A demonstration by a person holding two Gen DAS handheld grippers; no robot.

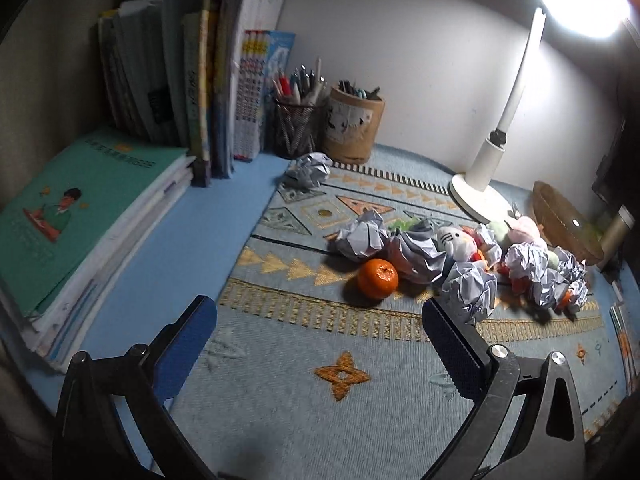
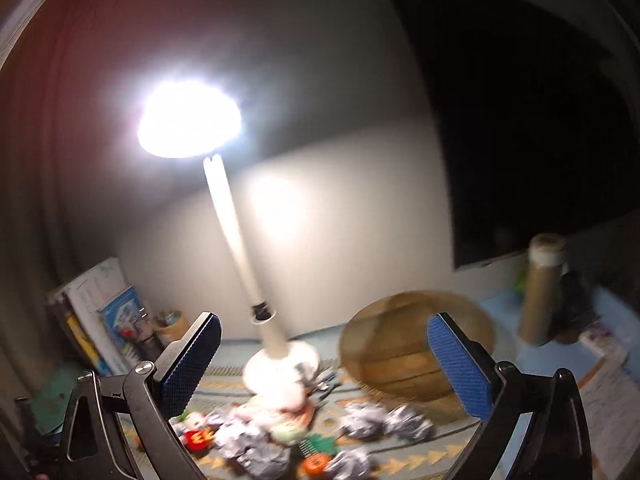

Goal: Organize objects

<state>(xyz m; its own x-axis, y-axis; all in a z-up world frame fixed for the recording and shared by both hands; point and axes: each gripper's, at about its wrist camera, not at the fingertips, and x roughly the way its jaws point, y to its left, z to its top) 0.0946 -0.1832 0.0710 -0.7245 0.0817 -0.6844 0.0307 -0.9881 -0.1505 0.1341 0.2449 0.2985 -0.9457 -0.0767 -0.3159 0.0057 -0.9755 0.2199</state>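
Left gripper (image 1: 320, 312): I hold it wide, empty, low over the mat to line up a pick.
Orange (image 1: 377, 279): just ahead, slightly right.
Paper balls (image 1: 472, 286): heaped beyond, touching my right finger's tip.
Right gripper (image 2: 324, 344): spread, empty, raised before the basket (image 2: 404, 360).

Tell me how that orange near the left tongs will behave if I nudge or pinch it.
The orange is round and lies free on the flat woven mat, so a nudge probably rolls it. Its skin looks soft; pinch gently.

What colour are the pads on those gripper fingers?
Blue, with a fine textured surface, on black frames. The pads show best in the right wrist view.
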